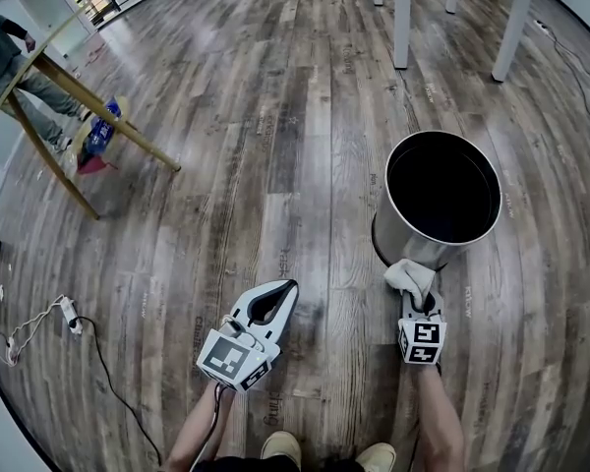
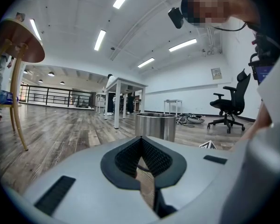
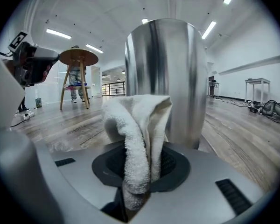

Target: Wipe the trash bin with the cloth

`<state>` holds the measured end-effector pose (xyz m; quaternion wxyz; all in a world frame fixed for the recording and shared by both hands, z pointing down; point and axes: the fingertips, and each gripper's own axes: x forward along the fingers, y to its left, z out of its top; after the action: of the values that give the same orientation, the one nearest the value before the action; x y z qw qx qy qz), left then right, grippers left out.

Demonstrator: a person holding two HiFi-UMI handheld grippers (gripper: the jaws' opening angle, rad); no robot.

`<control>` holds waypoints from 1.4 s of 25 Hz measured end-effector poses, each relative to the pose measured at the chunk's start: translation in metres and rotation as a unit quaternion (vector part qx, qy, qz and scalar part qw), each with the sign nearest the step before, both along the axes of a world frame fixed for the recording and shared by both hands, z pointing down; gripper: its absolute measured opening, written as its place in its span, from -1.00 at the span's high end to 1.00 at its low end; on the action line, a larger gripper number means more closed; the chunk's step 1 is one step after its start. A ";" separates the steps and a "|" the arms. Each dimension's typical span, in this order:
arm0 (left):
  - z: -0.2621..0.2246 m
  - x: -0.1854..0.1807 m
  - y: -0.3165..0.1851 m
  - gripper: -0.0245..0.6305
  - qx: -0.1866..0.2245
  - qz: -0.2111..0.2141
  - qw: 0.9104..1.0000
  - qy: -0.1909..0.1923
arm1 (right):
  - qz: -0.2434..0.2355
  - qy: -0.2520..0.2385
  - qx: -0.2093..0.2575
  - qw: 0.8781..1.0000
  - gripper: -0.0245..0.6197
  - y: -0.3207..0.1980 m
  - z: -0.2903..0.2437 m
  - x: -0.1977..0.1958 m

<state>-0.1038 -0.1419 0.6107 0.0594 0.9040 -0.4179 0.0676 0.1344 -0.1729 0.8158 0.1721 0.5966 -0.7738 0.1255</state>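
Right gripper view: your right gripper (image 3: 139, 169) pinches the cloth (image 3: 137, 125) by the trash bin (image 3: 167, 73), while your left gripper (image 2: 141, 144) is closed and empty; pressing hard could tip the unbraced bin.

A grey-brown wood-plank floor (image 1: 275, 116) lies under long white ceiling strip lights (image 2: 100, 39); a round wooden splay-legged table (image 3: 78, 57) and a black office chair (image 2: 231, 101) stand well apart.

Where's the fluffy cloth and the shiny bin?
cloth (image 3: 136, 122), right gripper view, middle of its folded bunch.
trash bin (image 1: 428, 253), head view, its shiny outer wall.
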 end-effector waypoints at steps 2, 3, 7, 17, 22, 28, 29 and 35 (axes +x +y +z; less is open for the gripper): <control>0.000 -0.001 0.000 0.93 0.000 -0.001 1.000 0.000 | 0.016 0.001 -0.001 1.000 0.67 0.005 0.002 0.017; 0.000 -0.001 0.000 0.93 0.000 -0.001 1.000 0.000 | 0.025 0.001 -0.002 1.000 0.67 0.006 0.004 0.025; -0.001 0.001 0.001 0.93 0.000 0.001 1.000 -0.001 | 0.052 0.007 -0.007 0.999 0.67 0.009 0.007 0.055; 0.000 -0.002 0.002 0.93 -0.001 -0.002 1.000 -0.002 | 0.130 0.004 -0.013 0.991 0.67 0.000 0.015 0.123; -0.001 -0.003 0.002 0.93 -0.001 -0.004 1.000 -0.002 | 0.133 0.002 -0.018 0.991 0.67 -0.002 0.017 0.130; -0.002 -0.003 0.003 0.93 -0.001 -0.003 1.000 -0.003 | 0.127 -0.003 -0.008 0.992 0.67 0.007 0.007 0.129; -0.002 -0.003 0.003 0.93 -0.001 -0.005 1.000 -0.003 | 0.125 -0.004 -0.003 0.992 0.67 0.010 0.002 0.130; -0.004 -0.004 0.002 0.93 0.004 -0.005 1.000 -0.002 | 0.127 -0.010 0.036 0.991 0.67 0.035 -0.035 0.142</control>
<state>-0.1076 -0.1397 0.6063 0.0553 0.9021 -0.4225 0.0679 0.2765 -0.1378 0.7808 0.1257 0.6944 -0.6975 0.1246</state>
